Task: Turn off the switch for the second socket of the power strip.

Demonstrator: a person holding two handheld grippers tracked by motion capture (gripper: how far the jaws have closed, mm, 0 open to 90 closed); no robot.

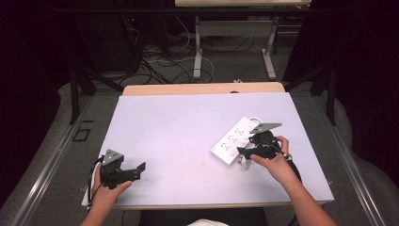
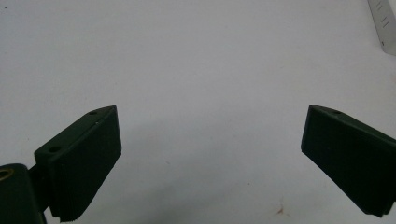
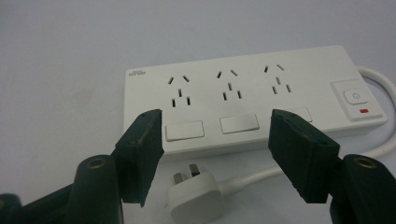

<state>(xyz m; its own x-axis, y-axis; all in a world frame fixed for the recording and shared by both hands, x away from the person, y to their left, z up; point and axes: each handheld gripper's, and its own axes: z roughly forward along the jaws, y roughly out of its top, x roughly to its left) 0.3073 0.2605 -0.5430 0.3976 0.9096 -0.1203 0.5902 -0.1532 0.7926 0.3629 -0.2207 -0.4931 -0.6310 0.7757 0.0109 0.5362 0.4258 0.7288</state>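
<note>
High view: white table (image 1: pixel 188 122) standing over grey floor strewn with cables; power strip (image 1: pixel 234 138) lying right of centre, right gripper (image 1: pixel 245 151) hovering at it, left gripper (image 1: pixel 139 168) well apart.
Left gripper view: jaws spreading wide over bare tabletop.
Right gripper view: jaws gaping; plug (image 3: pixel 192 191) lying just beside the strip.

The high view looks forward and down from above my side of the table (image 1: pixel 188 122), taking in its whole top and the floor beyond its far edge. The camera on my left gripper (image 2: pixel 210 158) sits low and close to the bare tabletop near the front left corner, facing toward the right edge. The camera on my right gripper (image 3: pixel 215 154) looks closely at the power strip (image 3: pixel 261 88) near the right edge. All three views share that strip.
</note>
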